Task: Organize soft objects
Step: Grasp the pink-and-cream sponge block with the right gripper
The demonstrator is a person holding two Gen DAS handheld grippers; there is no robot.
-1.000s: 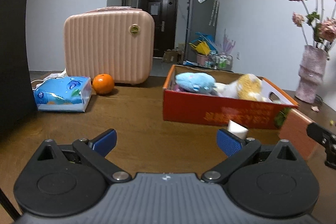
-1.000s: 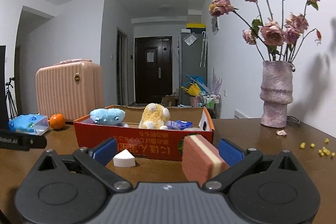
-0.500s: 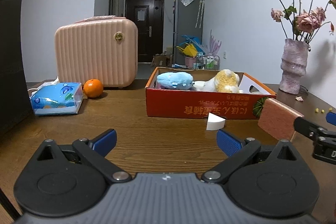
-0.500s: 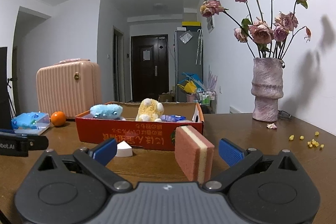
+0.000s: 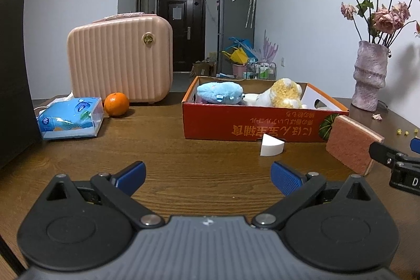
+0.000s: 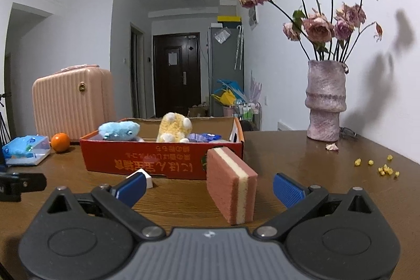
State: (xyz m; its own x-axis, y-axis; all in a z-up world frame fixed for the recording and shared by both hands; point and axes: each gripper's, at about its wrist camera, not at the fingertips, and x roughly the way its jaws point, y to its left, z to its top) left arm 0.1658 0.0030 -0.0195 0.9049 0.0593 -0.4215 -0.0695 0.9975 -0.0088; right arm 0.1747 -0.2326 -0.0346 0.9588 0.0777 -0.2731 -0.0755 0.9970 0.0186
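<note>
Wooden counter (image 5: pixel 183 154) is carrying a red box (image 5: pixel 249 122) holding a blue plush (image 5: pixel 219 93) and a yellow plush (image 5: pixel 284 96). Pink sponge (image 6: pixel 231 190) is standing on edge just in front of the box, between the right claw (image 6: pixel 208 186) fingers, untouched. White wedge (image 5: pixel 271 144) is sitting before the box. Left claw (image 5: pixel 207 175) is hovering with fingers apart, empty; right likewise spread.
</note>
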